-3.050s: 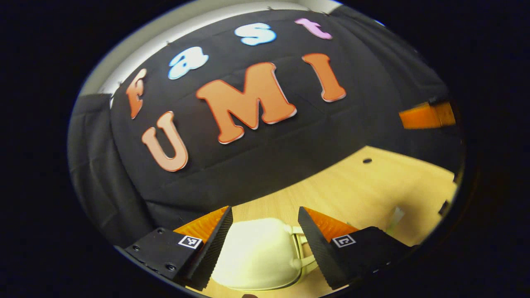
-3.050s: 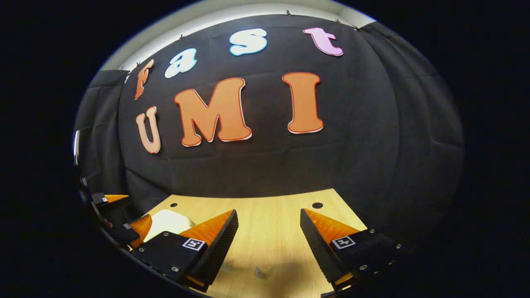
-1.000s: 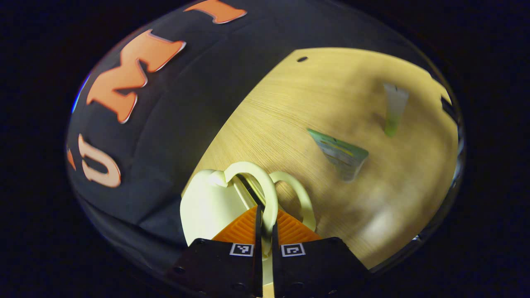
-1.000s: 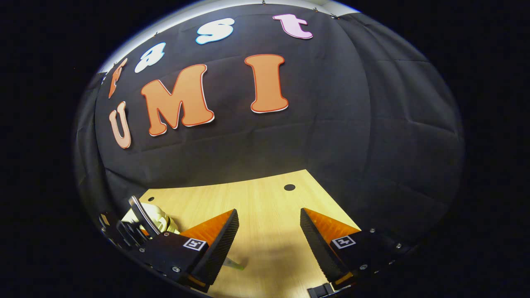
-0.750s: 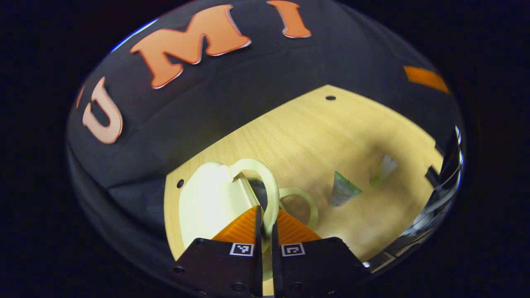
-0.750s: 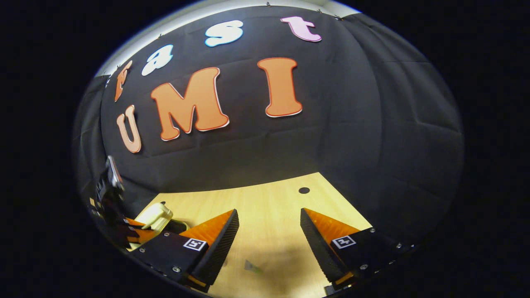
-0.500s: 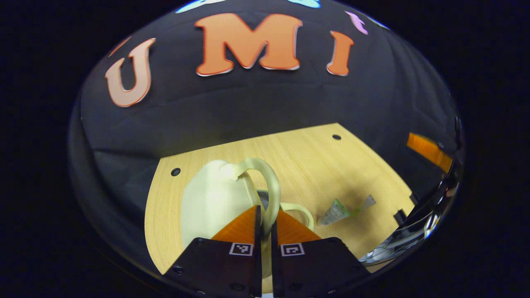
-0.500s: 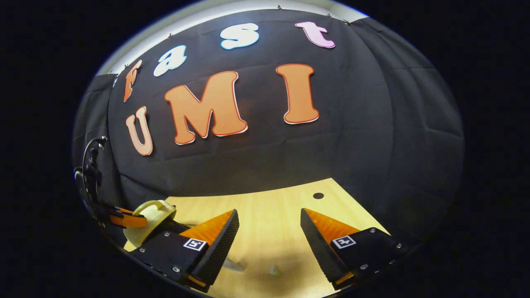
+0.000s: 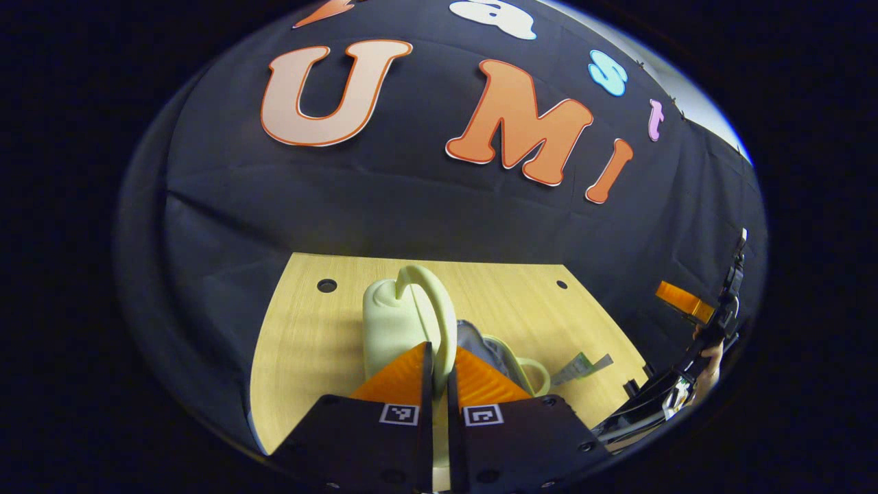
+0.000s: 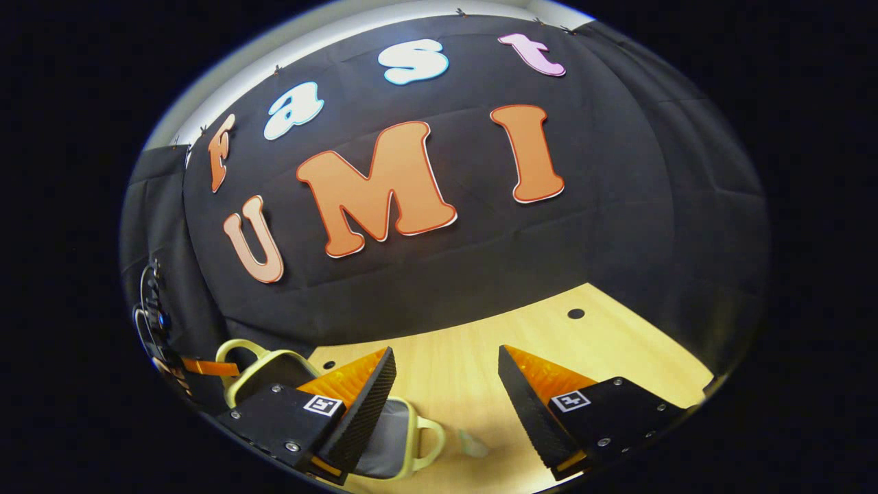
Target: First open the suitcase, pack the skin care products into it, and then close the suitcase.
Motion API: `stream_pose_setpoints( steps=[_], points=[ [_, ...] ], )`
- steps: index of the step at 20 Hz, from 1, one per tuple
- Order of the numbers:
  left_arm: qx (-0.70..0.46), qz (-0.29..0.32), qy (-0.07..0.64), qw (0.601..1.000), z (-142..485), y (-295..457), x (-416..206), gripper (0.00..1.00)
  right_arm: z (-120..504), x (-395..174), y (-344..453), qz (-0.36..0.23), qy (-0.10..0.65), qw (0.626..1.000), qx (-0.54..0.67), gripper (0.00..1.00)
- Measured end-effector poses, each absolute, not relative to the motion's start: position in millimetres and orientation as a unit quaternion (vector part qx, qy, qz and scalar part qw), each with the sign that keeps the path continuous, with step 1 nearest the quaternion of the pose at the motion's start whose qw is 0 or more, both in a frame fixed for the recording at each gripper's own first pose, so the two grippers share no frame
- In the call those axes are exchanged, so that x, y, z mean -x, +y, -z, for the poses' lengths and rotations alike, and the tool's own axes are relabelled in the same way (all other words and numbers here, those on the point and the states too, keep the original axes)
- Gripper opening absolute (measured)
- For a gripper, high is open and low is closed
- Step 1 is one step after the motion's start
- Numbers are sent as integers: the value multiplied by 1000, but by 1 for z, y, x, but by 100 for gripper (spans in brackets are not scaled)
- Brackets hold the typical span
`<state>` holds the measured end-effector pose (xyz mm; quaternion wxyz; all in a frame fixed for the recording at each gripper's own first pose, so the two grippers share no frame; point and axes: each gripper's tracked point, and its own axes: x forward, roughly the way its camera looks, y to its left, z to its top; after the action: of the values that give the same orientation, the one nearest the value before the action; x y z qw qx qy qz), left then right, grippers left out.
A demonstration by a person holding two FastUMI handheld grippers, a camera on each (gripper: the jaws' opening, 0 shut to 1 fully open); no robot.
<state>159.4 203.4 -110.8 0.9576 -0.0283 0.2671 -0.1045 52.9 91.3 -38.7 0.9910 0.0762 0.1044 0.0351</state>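
Note:
A small cream suitcase stands open on the wooden table. My left gripper is shut on the lid's arched handle and holds the lid upright. The lower half, with its grey lining and its own handle, lies flat to the right. A skin care tube lies just beyond it. In the right gripper view the open suitcase sits at the lower left, behind my left finger. My right gripper hangs open over the table with nothing between its fingers. A small product lies below it.
The black cloth wall closes off the back of the table. The left gripper shows at the far left by the raised lid. Bare wood stretches to the right of the suitcase. Round holes mark the table's far corners.
My left gripper closed on the lid handle and has swung the lid up and over, so the suitcase went from shut to open. The right gripper stayed open, drifting slightly.

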Motion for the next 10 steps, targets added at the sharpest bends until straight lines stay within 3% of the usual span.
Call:
stream_pose_setpoints(
  steps=[10],
  points=[
    [-15,12,326,945,210,379,-160,9,44,-59,151,-22,116,992,-43,95]
  ],
)
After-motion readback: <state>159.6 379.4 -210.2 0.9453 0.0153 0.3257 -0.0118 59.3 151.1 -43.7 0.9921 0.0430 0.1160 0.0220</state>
